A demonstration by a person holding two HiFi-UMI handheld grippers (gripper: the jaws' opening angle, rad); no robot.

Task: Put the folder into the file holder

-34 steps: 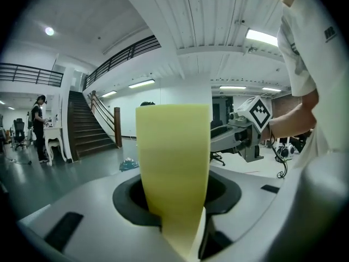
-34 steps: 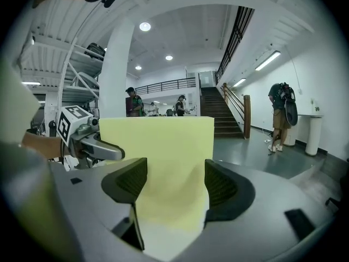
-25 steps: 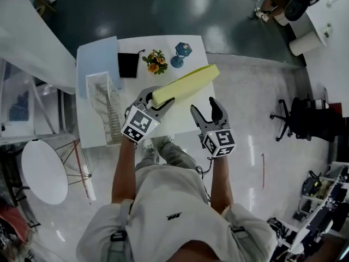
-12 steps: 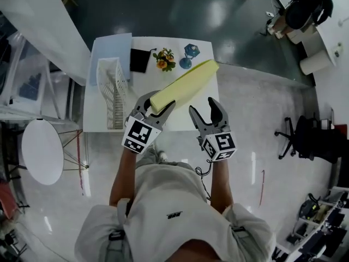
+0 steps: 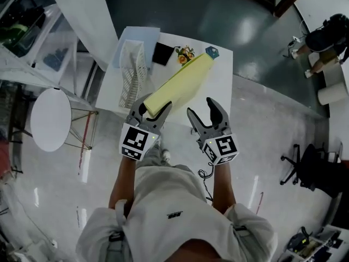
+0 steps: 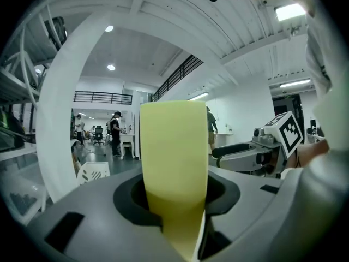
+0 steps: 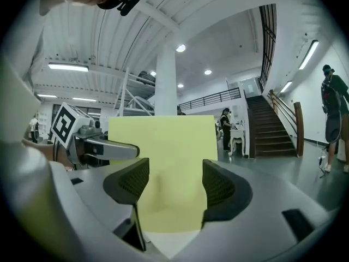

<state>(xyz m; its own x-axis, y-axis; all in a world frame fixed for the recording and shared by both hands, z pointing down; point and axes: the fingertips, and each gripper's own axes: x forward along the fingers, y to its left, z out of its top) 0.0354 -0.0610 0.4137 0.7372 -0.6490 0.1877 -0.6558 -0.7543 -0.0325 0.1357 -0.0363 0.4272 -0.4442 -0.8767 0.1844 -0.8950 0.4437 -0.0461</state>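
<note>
A long yellow folder point(image 5: 177, 83) slants over the white table point(image 5: 221, 94), far end up and to the right. My left gripper point(image 5: 148, 109) is shut on its near end; in the left gripper view the folder point(image 6: 174, 152) rises straight out of the closed jaws point(image 6: 177, 203). My right gripper point(image 5: 203, 111) hangs just to the right, jaws apart and closing. The folder point(image 7: 163, 141) shows through their gap, but the pads point(image 7: 131, 182) do not press on it. The white wire file holder point(image 5: 131, 72) stands at the table's left.
Behind the holder lies a pale blue sheet point(image 5: 139, 36). A black pouch point(image 5: 162, 53), a small flower pot point(image 5: 184, 53) and a blue ornament point(image 5: 211, 52) line the far edge. A round white side table point(image 5: 50, 119) stands left. People stand in the hall beyond.
The head view has swung, so the table now sits farther up and right. The left gripper still holds the folder, which now slants more steeply. The right jaws have narrowed a little.
</note>
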